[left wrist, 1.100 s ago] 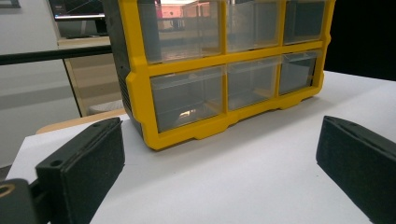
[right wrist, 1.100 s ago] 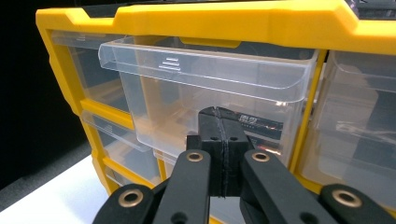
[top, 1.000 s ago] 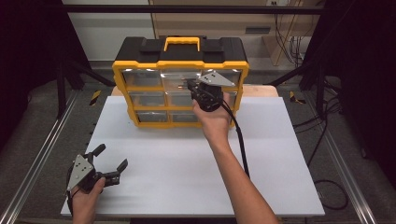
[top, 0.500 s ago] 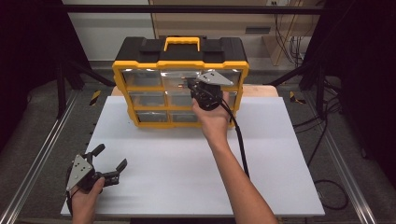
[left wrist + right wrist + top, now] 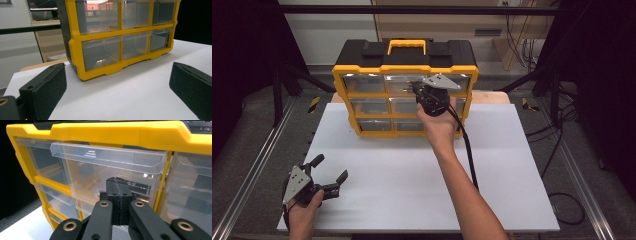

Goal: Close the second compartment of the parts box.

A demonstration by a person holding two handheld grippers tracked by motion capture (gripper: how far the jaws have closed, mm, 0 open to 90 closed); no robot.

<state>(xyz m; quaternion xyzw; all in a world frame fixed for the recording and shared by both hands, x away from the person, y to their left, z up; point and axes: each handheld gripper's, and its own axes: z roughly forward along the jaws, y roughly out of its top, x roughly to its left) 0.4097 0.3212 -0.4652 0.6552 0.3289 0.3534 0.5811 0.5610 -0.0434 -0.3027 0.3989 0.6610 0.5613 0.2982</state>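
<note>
Right gripper (image 5: pixel 117 195) has its jaws closed empty, tips at the front of the top-middle clear drawer (image 5: pixel 110 167) of the yellow organizer (image 5: pixel 404 70) — drawer sits slightly proud. Looks like push-shut or hook-pull next; needs a straight, square move. Left gripper (image 5: pixel 324 175) spread wide, idle near the table's (image 5: pixel 512 165) front-left edge.

Organizer: a yellow drawer cabinet (image 5: pixel 404 102) with a black top and yellow handle is stood at the far edge of the desk (image 5: pixel 412 175); three rows of clear drawers are faced toward the person.
Right tongs (image 5: pixel 418 90): held up against the middle drawer of the top row (image 5: pixel 401 82); the jaws are seen pressed together at its front.
Left tongs (image 5: pixel 328 172): held low at the near left corner of the desk, jaws spread wide with nothing between them, well apart from the cabinet.
Cable (image 5: pixel 467 150): trailed from the right tongs along the forearm.
</note>
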